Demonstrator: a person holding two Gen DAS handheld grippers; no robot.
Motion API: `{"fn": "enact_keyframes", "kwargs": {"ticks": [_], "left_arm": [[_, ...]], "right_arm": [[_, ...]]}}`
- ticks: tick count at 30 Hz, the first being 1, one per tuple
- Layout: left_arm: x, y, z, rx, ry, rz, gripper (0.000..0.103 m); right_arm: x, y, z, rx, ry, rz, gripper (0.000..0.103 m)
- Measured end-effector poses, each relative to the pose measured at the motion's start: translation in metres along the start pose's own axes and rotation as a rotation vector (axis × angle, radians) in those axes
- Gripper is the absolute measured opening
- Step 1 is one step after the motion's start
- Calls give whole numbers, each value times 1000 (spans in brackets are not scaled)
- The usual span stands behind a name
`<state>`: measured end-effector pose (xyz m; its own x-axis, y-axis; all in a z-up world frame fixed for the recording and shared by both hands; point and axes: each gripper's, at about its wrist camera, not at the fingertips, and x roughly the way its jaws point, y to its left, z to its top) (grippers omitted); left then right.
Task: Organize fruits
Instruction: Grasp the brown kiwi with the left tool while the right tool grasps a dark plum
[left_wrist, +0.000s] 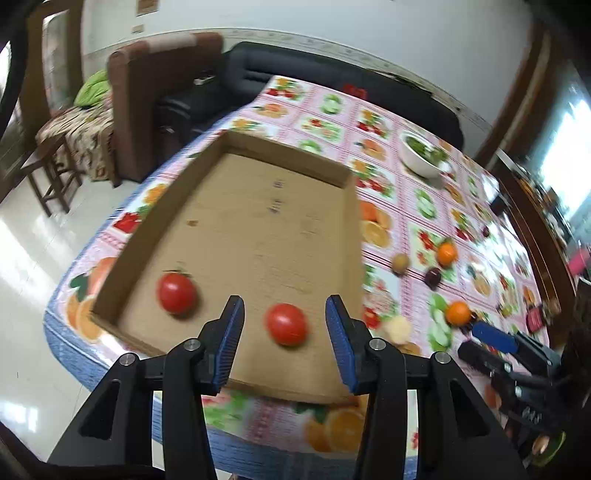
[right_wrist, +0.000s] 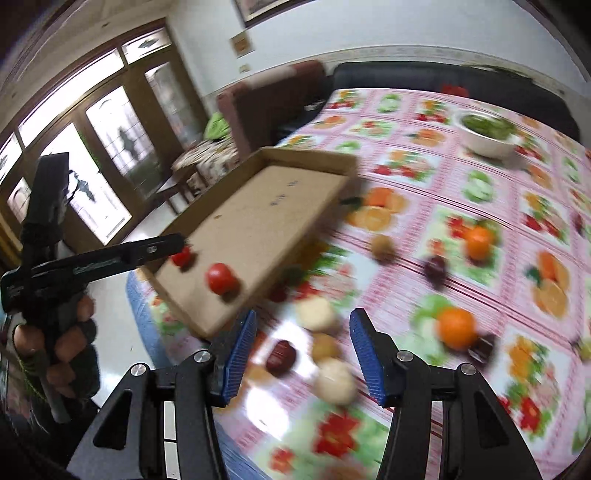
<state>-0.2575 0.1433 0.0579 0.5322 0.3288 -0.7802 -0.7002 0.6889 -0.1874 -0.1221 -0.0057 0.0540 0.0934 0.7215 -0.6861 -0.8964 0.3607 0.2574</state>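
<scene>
A shallow cardboard tray (left_wrist: 258, 221) holds two red tomatoes (left_wrist: 176, 293) (left_wrist: 286, 324) near its front edge. My left gripper (left_wrist: 285, 304) hovers open above the nearer tomato, touching nothing. My right gripper (right_wrist: 303, 317) is open too, over loose fruit right of the tray (right_wrist: 258, 206): pale round fruits (right_wrist: 316, 314) (right_wrist: 336, 382), a dark red one (right_wrist: 281, 356) and a yellowish one (right_wrist: 325, 347). Further right lie two oranges (right_wrist: 456, 326) (right_wrist: 480, 242), a brown kiwi-like fruit (right_wrist: 384, 245) and a dark plum (right_wrist: 436, 269). The picture is blurred.
A white bowl of greens (right_wrist: 487, 134) stands at the table's far side on the fruit-print cloth (right_wrist: 424, 184). A small dark object (right_wrist: 484, 349) lies by the near orange. Sofas and a wooden stool (left_wrist: 51, 170) stand beyond the table's left edge.
</scene>
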Motion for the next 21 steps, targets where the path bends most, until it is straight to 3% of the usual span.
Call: {"fn": "enact_keyframes", "kwargs": {"ticks": [9,21], "left_arm": [[3,-54,-16,109,54,-75,44],[7,-100,-25,198,80,-98,44]], "right_arm": [[-39,-67,-35,154,-33,-104,55],[-63,-103,-58,235,-64,-151,55]]}}
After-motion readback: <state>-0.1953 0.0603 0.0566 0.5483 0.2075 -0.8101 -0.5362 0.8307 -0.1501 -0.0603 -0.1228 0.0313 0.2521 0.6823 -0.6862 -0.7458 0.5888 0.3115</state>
